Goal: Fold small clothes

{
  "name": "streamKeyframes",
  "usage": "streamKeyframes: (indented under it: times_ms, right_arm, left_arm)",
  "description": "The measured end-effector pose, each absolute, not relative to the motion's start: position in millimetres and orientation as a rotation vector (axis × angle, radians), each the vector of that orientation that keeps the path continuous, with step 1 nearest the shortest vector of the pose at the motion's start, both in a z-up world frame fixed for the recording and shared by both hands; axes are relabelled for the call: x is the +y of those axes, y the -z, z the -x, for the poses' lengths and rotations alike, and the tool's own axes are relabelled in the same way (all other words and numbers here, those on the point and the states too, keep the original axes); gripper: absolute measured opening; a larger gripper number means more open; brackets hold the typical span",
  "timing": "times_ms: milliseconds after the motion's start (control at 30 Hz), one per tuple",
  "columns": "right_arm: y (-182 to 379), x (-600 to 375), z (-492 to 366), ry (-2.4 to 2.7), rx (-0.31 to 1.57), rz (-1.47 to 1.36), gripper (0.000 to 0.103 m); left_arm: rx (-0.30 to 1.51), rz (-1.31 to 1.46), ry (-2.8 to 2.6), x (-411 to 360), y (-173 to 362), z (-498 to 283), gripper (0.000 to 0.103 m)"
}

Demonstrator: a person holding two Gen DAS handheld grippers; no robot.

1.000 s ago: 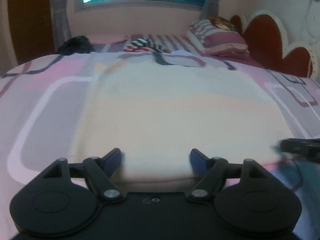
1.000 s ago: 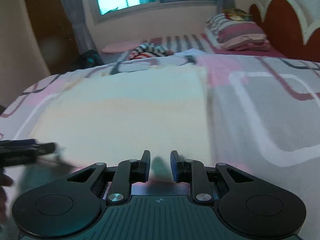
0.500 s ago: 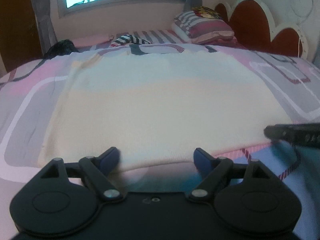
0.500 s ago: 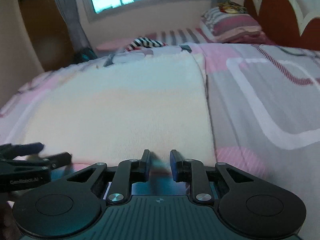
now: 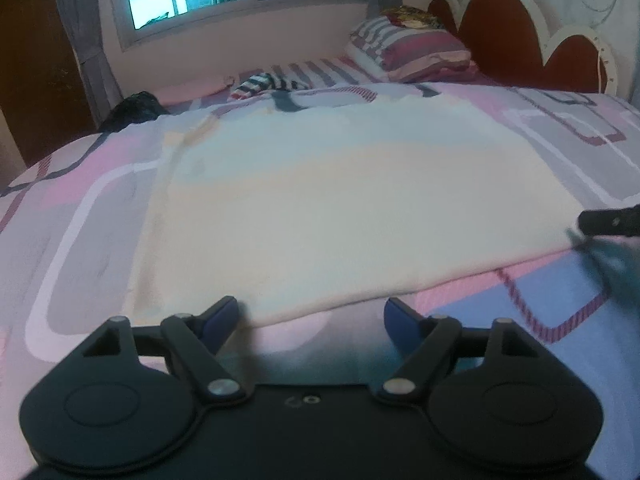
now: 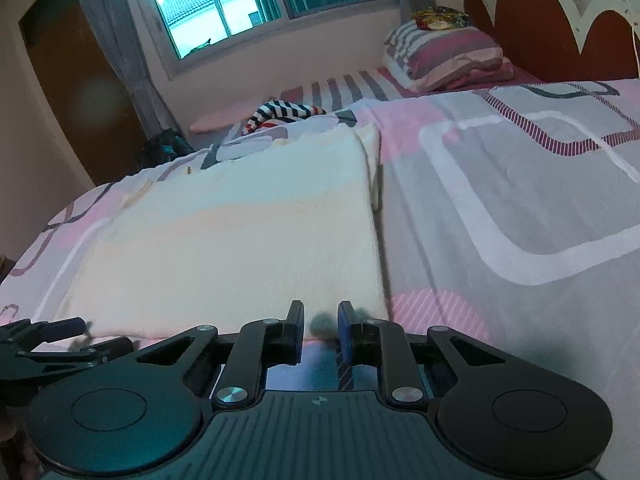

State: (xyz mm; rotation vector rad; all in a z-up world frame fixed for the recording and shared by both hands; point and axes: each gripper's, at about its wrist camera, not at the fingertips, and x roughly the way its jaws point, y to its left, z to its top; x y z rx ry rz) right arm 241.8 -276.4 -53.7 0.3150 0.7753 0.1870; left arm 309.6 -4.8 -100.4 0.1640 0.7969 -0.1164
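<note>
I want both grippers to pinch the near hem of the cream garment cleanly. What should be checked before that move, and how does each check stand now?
1. Cream garment lies flat on the bedspread: ok.
2. Near hem free of other clothes: ok.
3. Left gripper jaws are closing with nothing between them; hem just ahead: ok.
4. Right gripper at the hem near the right corner, narrow gap, no cloth pinched: ok.
5. Hem layers both catchable: cannot tell.
6. Striped garment far off: ok.

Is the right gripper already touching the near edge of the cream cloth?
Cannot tell. In the right wrist view the right gripper has its fingertips at the hem of the cream cloth, with a narrow gap between the jaws, but neither contact nor gap shows plainly.
</note>
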Motion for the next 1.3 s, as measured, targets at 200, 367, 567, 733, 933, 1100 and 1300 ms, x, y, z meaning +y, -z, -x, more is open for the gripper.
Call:
streamKeyframes:
  times_ms: [200,367,567,733,933,1100,1300]
  right_arm:
    - [36.7,-269.2,-236.1,-0.214,0.736,-0.321,0.019]
    - [24.5,-259.7,-244.5,-0.278,0.700,-0.359,0.002]
    - [24.0,-241.6,-278.3,-0.304,0.685,-0.363,0.001]
    - [42.5,-219.1,-314.3,-0.331,0.693,-0.374,0.001]
    - [57.5,-190.1,-348.0,-0.372,0.698,-0.360,0.001]
    - [67.8,-175.5,-370.6,-0.388,0.690,-0.373,0.001]
    - [92.2,-160.2,-379.2,-0.391,0.700,-0.335,0.001]
  left_arm:
    - [0.767,0.184,-0.023,62.8,93.9,-289.7,0.069]
    - [0.704,0.539,-0.040,103.0,111.3,-284.5,0.065]
    - [0.588,0.881,-0.097,120.7,127.7,-314.2,0.068]
    - [0.540,0.927,-0.089,112.0,134.1,-332.6,0.067]
    - [0.525,0.992,-0.108,121.8,145.0,-357.6,0.032]
    - [0.557,1.028,-0.095,132.5,157.2,-361.3,0.007]
    - [0.512,1.045,-0.073,133.1,163.4,-351.7,0.013]
